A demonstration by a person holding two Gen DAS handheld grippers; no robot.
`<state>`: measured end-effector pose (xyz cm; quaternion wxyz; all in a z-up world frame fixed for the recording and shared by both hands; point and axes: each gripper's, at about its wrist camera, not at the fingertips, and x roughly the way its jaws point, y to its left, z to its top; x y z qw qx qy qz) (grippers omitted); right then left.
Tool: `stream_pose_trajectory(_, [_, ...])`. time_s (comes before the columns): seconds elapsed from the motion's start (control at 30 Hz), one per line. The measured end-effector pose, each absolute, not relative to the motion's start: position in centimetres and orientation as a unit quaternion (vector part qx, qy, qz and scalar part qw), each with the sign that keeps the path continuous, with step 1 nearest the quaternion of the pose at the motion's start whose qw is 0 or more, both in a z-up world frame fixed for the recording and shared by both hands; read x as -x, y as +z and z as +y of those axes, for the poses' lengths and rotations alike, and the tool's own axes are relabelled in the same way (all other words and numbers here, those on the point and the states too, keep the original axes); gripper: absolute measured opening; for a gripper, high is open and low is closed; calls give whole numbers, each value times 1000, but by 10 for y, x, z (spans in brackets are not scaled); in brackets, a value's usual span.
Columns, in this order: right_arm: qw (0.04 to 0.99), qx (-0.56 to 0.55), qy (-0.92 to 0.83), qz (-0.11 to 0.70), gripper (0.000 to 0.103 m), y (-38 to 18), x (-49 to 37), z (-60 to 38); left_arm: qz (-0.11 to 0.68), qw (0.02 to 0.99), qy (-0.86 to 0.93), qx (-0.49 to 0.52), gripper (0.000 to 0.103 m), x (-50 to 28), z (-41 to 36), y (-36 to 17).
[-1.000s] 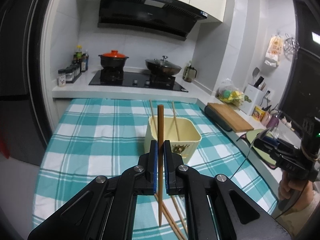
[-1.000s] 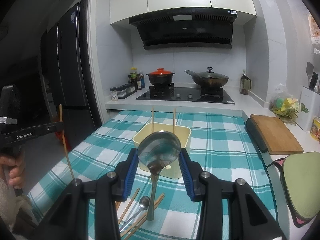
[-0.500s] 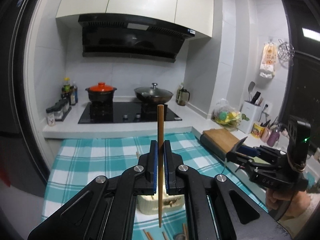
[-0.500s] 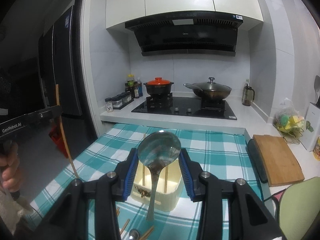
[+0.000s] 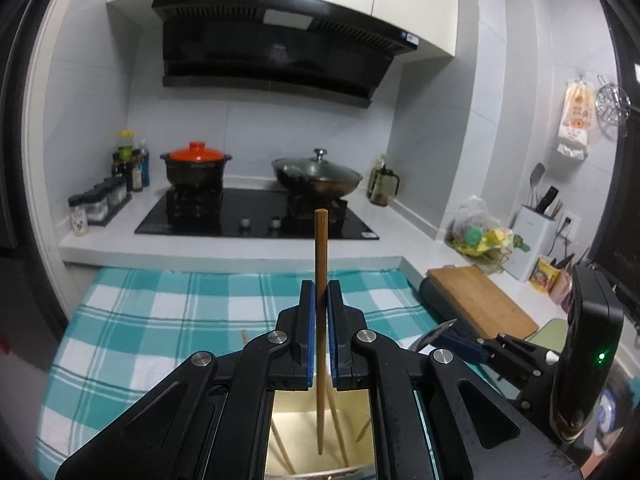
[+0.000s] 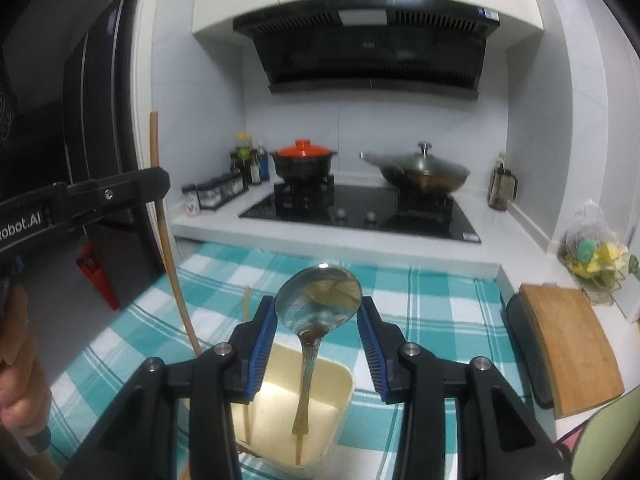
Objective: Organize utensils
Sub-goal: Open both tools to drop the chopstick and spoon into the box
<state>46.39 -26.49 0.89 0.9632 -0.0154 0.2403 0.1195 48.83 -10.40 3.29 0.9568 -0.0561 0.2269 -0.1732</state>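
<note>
My left gripper point(image 5: 320, 304) is shut on a brown wooden chopstick point(image 5: 320, 256) held upright; its lower end hangs inside the cream square container point(image 5: 352, 412) below, where other chopsticks stand. From the right wrist view this gripper point(image 6: 156, 188) and chopstick point(image 6: 170, 256) are at the left. My right gripper point(image 6: 318, 312) is shut on a metal spoon point(image 6: 318, 300) by its bowl, the handle hanging down into the cream container point(image 6: 340, 404). A chopstick point(image 6: 247, 308) stands in the container's left side.
The container stands on a teal checked tablecloth point(image 6: 436, 304). Behind is a black hob point(image 6: 360, 208) with an orange-lidded pot point(image 6: 304, 160) and a wok point(image 6: 424, 172). A wooden cutting board point(image 6: 568, 340) lies at the right. Spice jars point(image 5: 100, 204) stand at the counter's left.
Both grippers rose from the table and moved over the container. The chopstick's and the spoon's lower ends now hang inside it; the loose utensils on the cloth have left view.
</note>
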Motion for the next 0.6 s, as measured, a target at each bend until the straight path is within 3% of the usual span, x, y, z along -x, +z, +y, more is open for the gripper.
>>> stream_pose_trajectory(0.33, [934,-3,109,340,43,-59,-499,-274,334,929,-148,66,5,-530,-120,-47])
stream_pose_trajectory(0.4, [932,-13,104,346,49,-60,-503,-277,359,921,-132,72,9,-535,-117,-50])
stream_pose_trajectory(0.47, [936,-21,100,336,51,-50,-504,-281,368,918,-126,84,32,-533,-107,-43])
stream_pose_trajectory(0.53, [943,-32,99,317,51,-29,-496,-286,354,924,-115,84,45,-523,-93,-23])
stream_pose_trajectory(0.6, [951,-33,102,291,51,-5,-484,-290,336,931,-119,78,49,-505,-78,2])
